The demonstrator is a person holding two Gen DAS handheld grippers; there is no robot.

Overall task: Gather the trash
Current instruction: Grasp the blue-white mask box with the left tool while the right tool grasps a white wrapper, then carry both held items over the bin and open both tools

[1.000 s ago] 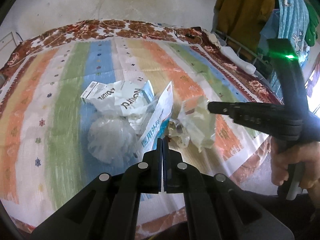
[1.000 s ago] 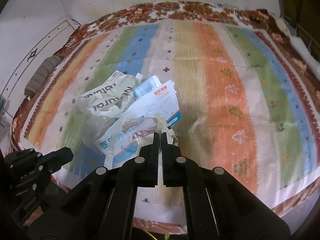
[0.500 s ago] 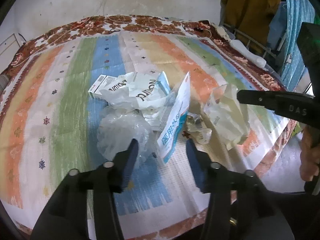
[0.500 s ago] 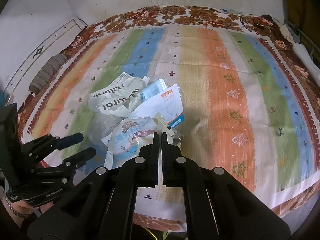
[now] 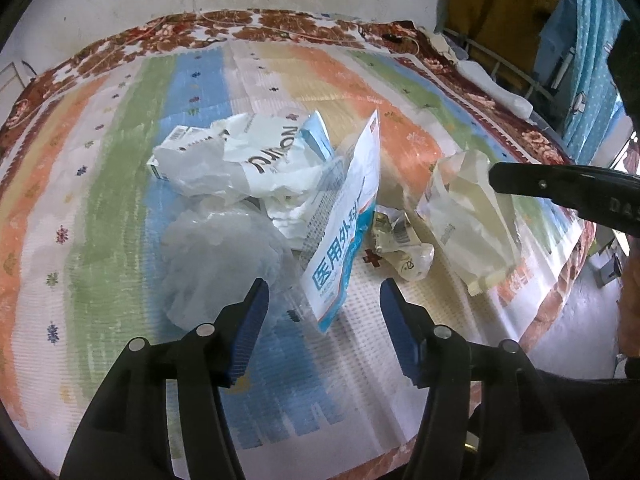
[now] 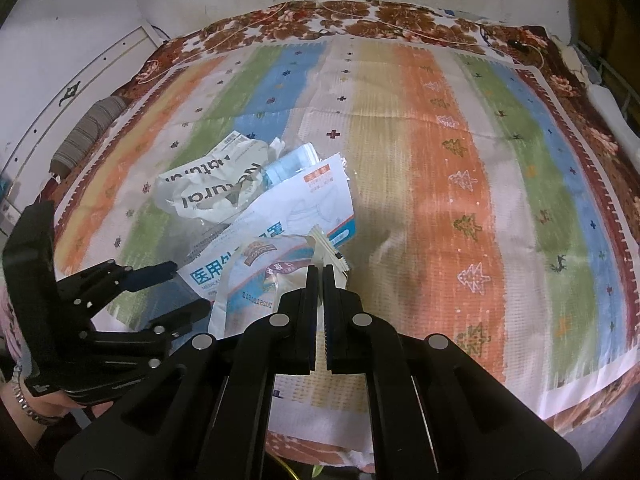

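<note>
A pile of trash lies on the striped bed cover [image 5: 100, 208]: a crumpled white "Natural" bag [image 5: 272, 156], a clear plastic bag [image 5: 220, 256], a blue-and-white mask packet [image 5: 344, 232] standing on edge, and a small crumpled wrapper [image 5: 400, 244]. My left gripper [image 5: 322, 300] is open, its jaws on either side of the mask packet's near end. My right gripper [image 6: 319, 280] is shut on a pale snack bag [image 6: 260, 272], which hangs from it in the left wrist view [image 5: 468, 216]. The left gripper [image 6: 176, 288] also shows in the right wrist view.
The bed cover [image 6: 460, 160] stretches wide to the right of the pile. A rolled striped cloth [image 6: 86, 132] lies at the bed's left edge. Clothes hang at the far right [image 5: 492, 8]. The bed's near edge drops to the floor [image 5: 580, 320].
My left gripper has opened, from shut on the mask packet to wide open, and has moved in closer to the pile. My right gripper still holds the snack bag.
</note>
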